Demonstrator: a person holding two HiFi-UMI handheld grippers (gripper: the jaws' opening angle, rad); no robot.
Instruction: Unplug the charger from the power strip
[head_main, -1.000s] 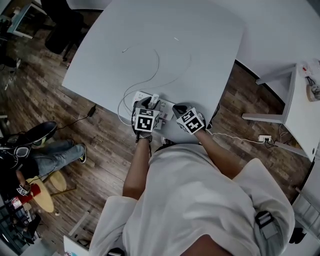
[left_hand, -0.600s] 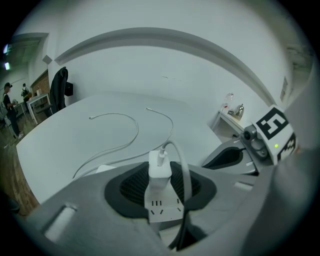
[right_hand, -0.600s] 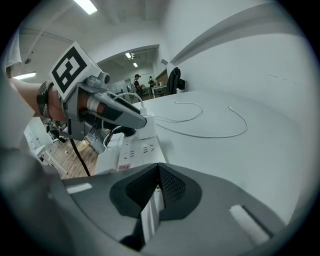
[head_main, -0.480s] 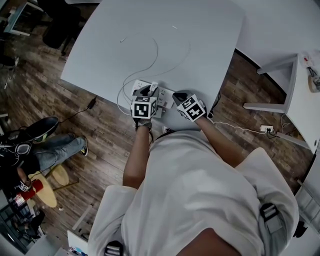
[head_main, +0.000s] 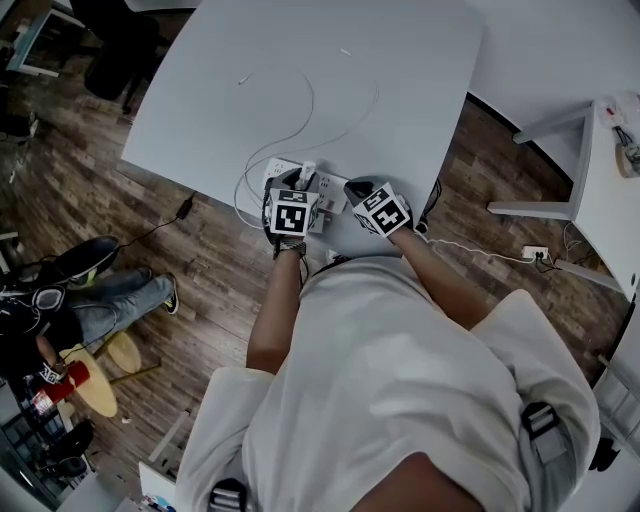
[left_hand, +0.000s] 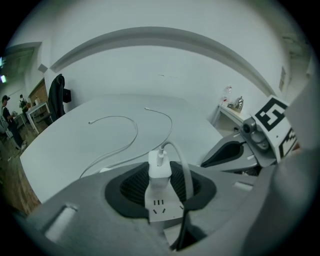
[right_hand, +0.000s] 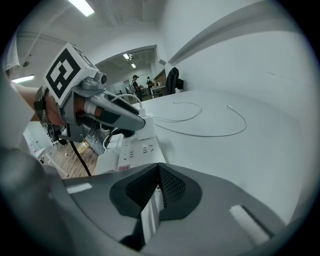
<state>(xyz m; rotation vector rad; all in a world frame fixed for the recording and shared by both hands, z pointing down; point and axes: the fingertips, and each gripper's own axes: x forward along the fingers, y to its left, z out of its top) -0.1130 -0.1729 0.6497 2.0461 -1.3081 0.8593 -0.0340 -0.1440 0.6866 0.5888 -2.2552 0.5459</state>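
One white, boxy charger stood upright in the power strip close to the near edge of the table, with a white cable arching from its top. The left gripper, whose jaws had just been closing, clamped the charger between its dark ribbed pads. Only the left gripper view showed that pinch, which the marker cubes masked in the head view. The right gripper view alone showed the right gripper closed on the strip's end, and only the head view showed the whole cable looping out across the tabletop.
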